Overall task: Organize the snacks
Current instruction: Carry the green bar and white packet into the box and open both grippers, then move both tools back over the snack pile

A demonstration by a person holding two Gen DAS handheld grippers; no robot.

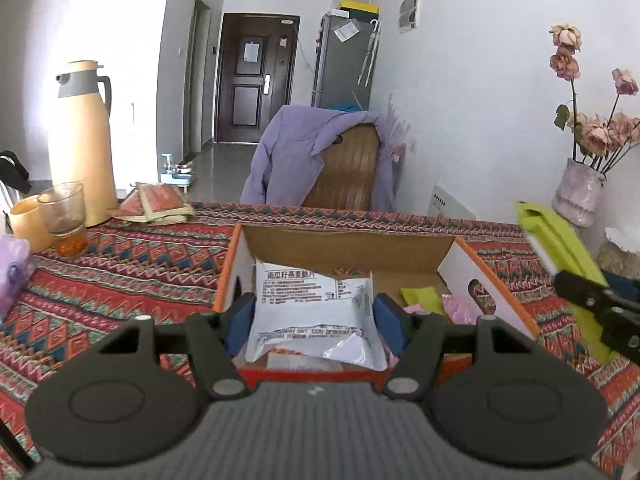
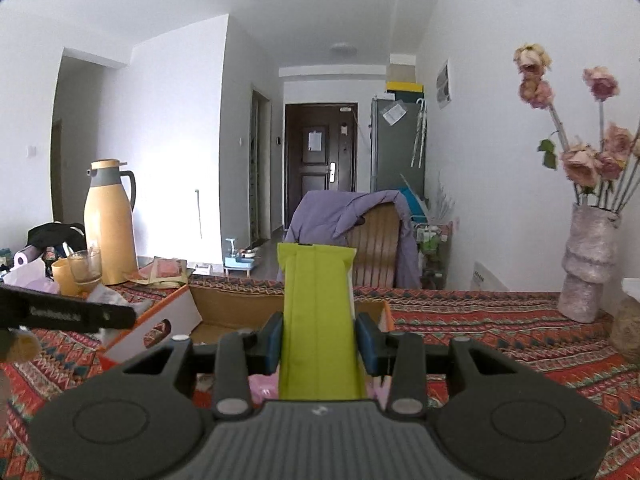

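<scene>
An open cardboard box (image 1: 344,244) with orange edges stands on the patterned tablecloth. My left gripper (image 1: 314,316) is shut on a white snack packet (image 1: 308,304) with printed text, held over the box's near end. Inside the box lie a green packet (image 1: 420,298) and a pink one (image 1: 460,306). My right gripper (image 2: 320,340) is shut on a long lime-green packet (image 2: 318,312) that stands upright between the blue pads, to the right of the box (image 2: 236,308). That green packet (image 1: 560,240) also shows at the right edge of the left wrist view.
A tan thermos jug (image 1: 82,144), a glass (image 1: 66,216) and a yellow cup (image 1: 26,222) stand at the table's left. Red packets (image 1: 156,204) lie beyond them. A vase of dried roses (image 2: 588,264) stands at the right. A chair with a purple jacket (image 1: 320,156) is behind the table.
</scene>
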